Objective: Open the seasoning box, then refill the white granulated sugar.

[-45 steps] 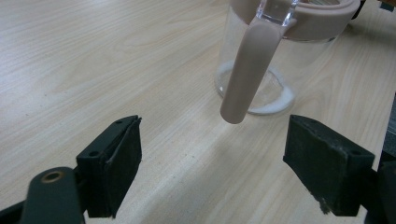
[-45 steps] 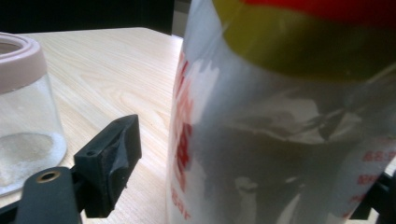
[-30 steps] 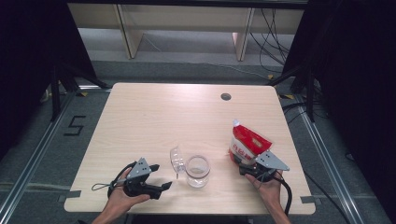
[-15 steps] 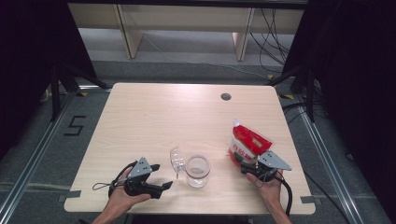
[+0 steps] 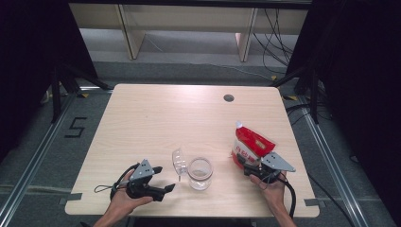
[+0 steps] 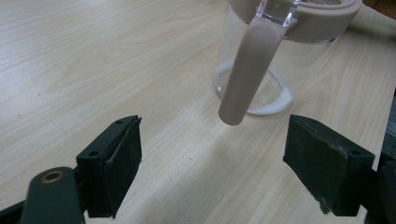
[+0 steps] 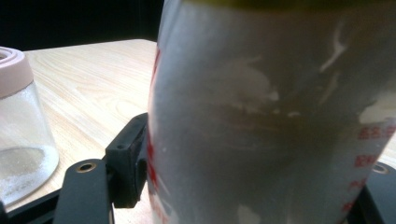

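A red and white bag [image 5: 250, 144] stands at the table's right front. My right gripper [image 5: 244, 164] has just been closing its jaws around the bag's lower part. In the right gripper view the bag [image 7: 271, 116] sits between the jaws of the right gripper [image 7: 252, 186], and the left pad [image 7: 128, 158] presses its side. A clear glass jar [image 5: 199, 172] with a pink rim stands at the front middle, its hinged lid [image 5: 178, 161] flipped open to the left. A little white powder lies in the jar [image 6: 261, 88]. My left gripper [image 5: 164, 178] rests open just left of it, and between the jaws of the left gripper [image 6: 224, 172] there is nothing but table.
The wooden table [image 5: 165, 123] has a dark cable hole [image 5: 229, 98] near its far right edge. A pink latch [image 6: 247, 70] hangs down the jar's side facing my left gripper. Dark floor and rails surround the table.
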`<state>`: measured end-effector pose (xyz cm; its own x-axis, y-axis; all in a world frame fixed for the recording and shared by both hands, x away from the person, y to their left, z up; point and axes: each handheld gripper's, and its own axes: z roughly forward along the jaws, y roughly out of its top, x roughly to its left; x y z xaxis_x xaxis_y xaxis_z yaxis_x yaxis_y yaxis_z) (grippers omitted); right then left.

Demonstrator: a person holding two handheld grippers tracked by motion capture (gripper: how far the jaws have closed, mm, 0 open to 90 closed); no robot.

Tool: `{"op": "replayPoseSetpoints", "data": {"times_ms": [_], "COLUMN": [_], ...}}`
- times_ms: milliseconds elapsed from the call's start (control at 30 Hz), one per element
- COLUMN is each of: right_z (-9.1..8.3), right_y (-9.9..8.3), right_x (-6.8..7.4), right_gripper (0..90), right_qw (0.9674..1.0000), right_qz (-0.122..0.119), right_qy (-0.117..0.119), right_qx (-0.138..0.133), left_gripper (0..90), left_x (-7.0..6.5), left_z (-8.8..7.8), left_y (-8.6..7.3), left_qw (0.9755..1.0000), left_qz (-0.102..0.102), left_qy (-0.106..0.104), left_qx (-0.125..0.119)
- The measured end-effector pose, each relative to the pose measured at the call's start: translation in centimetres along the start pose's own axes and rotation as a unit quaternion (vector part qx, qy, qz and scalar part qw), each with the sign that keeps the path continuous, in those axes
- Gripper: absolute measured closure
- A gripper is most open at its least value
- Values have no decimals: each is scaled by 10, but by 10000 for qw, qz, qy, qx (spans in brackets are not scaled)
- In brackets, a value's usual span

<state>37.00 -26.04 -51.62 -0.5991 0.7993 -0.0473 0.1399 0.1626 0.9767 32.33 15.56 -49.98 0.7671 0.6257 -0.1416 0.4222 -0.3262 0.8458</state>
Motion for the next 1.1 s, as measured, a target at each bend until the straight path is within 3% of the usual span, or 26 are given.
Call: {"op": "replayPoseSetpoints", "data": {"times_ms": [233,300,333,433,500,533,567,600,667,767,833,967,1100], "right_z": [-2,-2,-3,-3,-5,-6,-6,-7,-8,-8,-10,-14,-19], "right_y": [0,0,1,1,2,3,3,4,5,7,9,13,17], "right_x": [1,1,1,1,3,1,1,3,6,6,7,8,8], "right_gripper": [372,381,385,391,394,398,398,401,403,406,407,409,410], "right_qw": [10000,10000,9999,10000,9998,9990,9990,9999,9998,9999,9998,9999,9995], "right_qz": [41,29,36,23,150,132,132,-56,87,-56,-24,-76,-275], "right_qy": [-13,36,104,18,66,387,387,81,97,135,203,110,138], "right_qx": [30,-67,41,0,89,170,170,104,119,75,58,-69,-84], "left_gripper": [186,186,187,187,189,193,193,193,194,194,194,194,194], "left_x": [0,0,-1,-1,-1,-2,-2,-1,-3,-2,-1,-1,-1], "left_z": [0,-1,-1,-2,-2,-2,-2,-2,-3,-3,-4,-3,-4], "left_y": [0,0,0,1,1,1,1,1,1,1,0,0,0], "left_qw": [10000,10000,10000,10000,10000,10000,10000,10000,10000,10000,10000,10000,10000], "left_qz": [-17,24,23,10,13,13,16,38,22,28,45,26,31], "left_qy": [-2,-4,-10,-21,-16,-1,-1,-19,-5,-23,-9,24,23], "left_qx": [7,1,-34,-7,7,10,14,10,-56,-68,-12,-3,-34]}}
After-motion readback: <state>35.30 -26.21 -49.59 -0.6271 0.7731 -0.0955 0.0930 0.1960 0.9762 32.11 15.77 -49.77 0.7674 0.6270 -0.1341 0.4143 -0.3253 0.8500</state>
